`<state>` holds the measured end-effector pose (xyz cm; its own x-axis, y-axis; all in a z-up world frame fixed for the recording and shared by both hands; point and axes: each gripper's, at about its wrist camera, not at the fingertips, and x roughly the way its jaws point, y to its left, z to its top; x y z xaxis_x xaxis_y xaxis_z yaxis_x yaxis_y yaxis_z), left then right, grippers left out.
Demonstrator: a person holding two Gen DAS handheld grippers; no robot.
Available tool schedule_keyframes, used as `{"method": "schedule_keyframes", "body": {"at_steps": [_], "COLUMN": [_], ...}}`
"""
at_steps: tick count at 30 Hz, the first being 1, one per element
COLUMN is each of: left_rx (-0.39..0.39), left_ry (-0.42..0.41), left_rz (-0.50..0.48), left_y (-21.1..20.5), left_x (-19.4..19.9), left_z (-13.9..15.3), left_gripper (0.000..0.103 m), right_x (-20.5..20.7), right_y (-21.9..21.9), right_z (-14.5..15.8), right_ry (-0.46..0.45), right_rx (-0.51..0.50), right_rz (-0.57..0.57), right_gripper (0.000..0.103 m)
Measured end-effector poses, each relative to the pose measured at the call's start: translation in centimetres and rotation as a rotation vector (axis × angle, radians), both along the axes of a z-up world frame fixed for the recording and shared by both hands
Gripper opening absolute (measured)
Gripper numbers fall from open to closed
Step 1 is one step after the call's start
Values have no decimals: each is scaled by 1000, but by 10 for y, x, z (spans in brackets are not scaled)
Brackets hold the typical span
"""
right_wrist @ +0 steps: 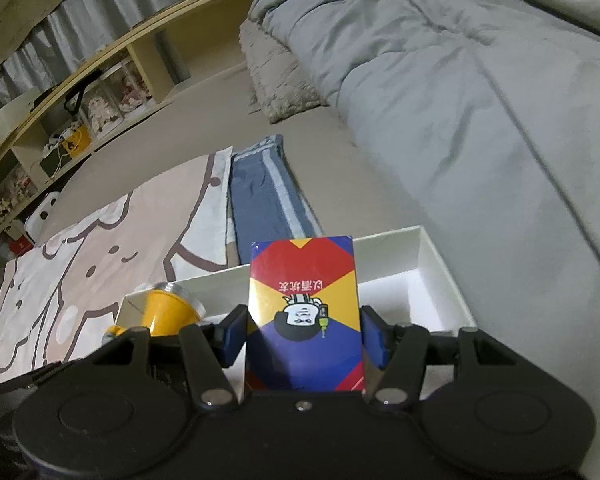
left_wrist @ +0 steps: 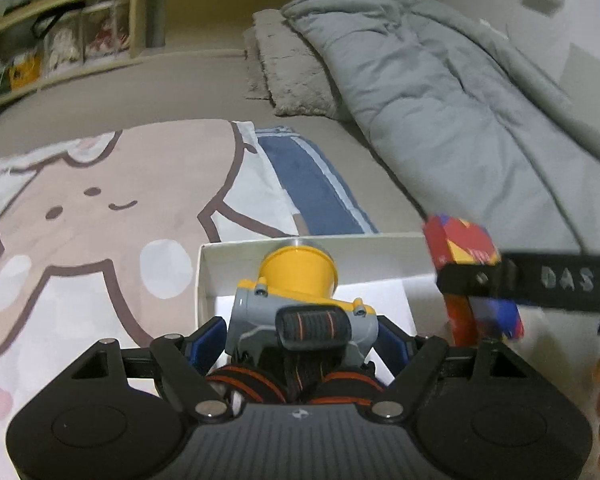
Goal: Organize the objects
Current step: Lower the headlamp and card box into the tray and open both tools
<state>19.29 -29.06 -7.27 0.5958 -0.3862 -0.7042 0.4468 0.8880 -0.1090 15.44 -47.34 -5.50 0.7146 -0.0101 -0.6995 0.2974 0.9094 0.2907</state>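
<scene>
Bedding fills the background: a cartoon bear blanket [left_wrist: 100,208] lies ahead and to the left of both pairs of fingers, a folded blue towel [left_wrist: 312,188] lies beyond them, and a grey duvet [left_wrist: 440,92] rises on the right, with a wooden shelf [left_wrist: 140,12] far behind.

Left gripper [left_wrist: 302,338] first: its blue pads press on both grey sides of a yellow headlamp [left_wrist: 296,284], so it holds the lamp, with the strap bunched just behind the fingers. The lamp's yellow head points forward and hangs over the left end of a white open box [left_wrist: 380,244], just past the near wall. I cannot tell if the lamp already touches the floor of the box.

Right gripper [right_wrist: 302,336]: its pads close on the long edges of a red, yellow and blue card box [right_wrist: 302,312], which stands upright between the fingers. It is above the middle of the white open box, and free white floor shows ahead and to the right of the fingers.

My judgement is that the placing step is in hand: both things are carried over the box and not yet released. The next move calls for lowering each thing until it rests on the floor of the box, with the two kept apart, and only then spreading the fingers. The strap could catch on the left pads during release.
</scene>
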Motion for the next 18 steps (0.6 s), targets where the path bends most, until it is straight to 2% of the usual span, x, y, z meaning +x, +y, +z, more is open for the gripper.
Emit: {"method": "schedule_keyframes", "body": {"at_steps": [3,7,10,11,13,18], "left_rx": [37,34,39,28,6,-23], "left_ry": [-26,-16,-10,-5,20,39], "left_rz": [-26,-43,-51,-55,-61,-68], "left_y": [-4,-4,-3,-2,3,17], "left_x": [-8,-10,-8,-8,-7,-9], "left_z": [-1,-1,3,6,11,21], "left_gripper": [79,79,80,80,80,79], "right_x": [8,20,29,31,26,13], "right_y": [5,11,16,17,19,12], "right_z": [-6,-15,-23,-26,-23,-9], "right_ry": [9,28,93,127,123,81], "right_rx": [-9,-13,-16,-27,-63,-55], "right_rz": [14,36,98,100,83,61], "right_gripper": [60,60,61,67,82,77]}}
